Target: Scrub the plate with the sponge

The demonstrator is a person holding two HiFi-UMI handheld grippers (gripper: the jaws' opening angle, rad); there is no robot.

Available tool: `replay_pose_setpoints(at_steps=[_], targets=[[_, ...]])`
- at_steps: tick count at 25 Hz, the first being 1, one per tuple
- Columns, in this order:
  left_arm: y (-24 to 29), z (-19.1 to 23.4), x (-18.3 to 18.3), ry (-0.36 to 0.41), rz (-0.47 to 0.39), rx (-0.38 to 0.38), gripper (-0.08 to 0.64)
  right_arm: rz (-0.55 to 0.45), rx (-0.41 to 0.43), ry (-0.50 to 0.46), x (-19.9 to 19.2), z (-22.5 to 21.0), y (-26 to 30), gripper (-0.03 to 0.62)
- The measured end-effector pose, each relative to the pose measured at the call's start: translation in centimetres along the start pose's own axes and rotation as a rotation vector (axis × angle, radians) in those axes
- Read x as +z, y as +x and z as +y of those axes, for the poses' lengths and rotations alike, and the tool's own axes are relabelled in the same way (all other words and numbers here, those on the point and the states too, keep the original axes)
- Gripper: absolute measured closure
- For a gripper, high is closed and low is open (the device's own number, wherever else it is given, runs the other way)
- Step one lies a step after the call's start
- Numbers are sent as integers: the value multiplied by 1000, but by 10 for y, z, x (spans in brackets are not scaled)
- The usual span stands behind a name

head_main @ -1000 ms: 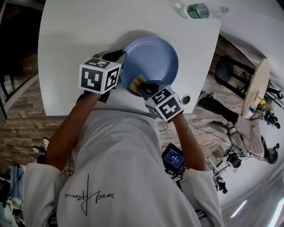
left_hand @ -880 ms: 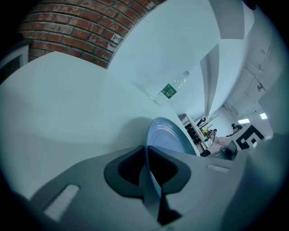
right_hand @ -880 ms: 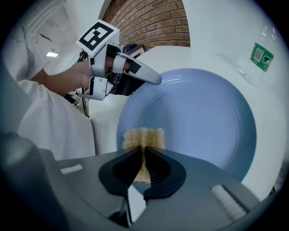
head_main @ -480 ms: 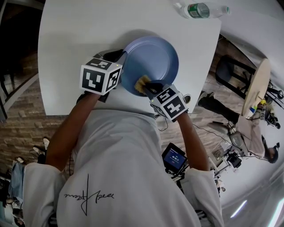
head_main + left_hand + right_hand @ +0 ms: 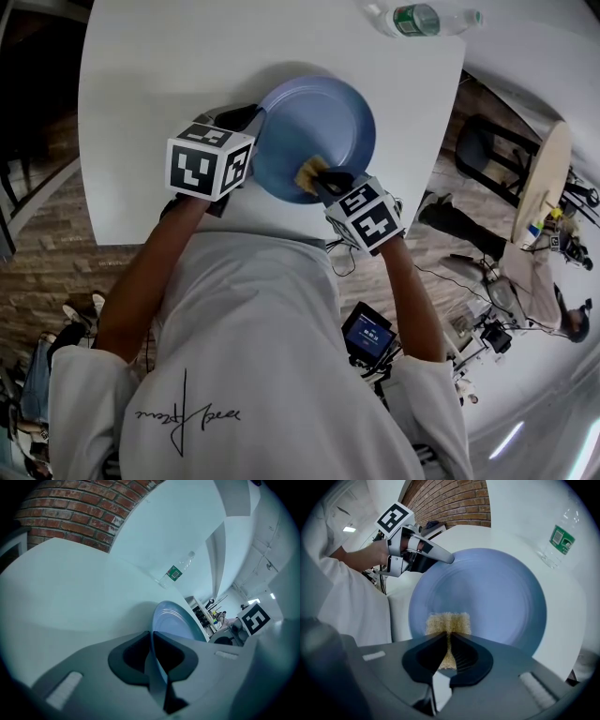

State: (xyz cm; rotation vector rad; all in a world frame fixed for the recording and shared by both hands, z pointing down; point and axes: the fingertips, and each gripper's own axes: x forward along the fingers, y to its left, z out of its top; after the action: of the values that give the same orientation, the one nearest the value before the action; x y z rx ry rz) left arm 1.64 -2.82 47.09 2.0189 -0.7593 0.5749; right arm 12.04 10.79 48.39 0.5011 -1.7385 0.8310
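1. Your blue plate sits on the white table, close to its near edge. I cannot tell whether it lies flat or is tipped.
2. Your left gripper is closed narrowly on the plate's left rim, which runs between the jaws.
3. Your right gripper pinches the yellow sponge against the plate's near part, and its jaws cover the sponge's lower half.
4. In the head view the marker cube hides most of the left jaws, and the right gripper hides the plate's near rim.
5. Since a second ago, your sponge and right gripper have slid rightward along the near rim. The plate and left gripper stayed put.
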Motion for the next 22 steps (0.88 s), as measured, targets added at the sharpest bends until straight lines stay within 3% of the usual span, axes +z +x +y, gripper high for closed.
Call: replay_pose_setpoints(at_steps=[22], targets=[[0,0,-1,-5,-1,-3,520,-63,-197,75,4,-59,-17,558]])
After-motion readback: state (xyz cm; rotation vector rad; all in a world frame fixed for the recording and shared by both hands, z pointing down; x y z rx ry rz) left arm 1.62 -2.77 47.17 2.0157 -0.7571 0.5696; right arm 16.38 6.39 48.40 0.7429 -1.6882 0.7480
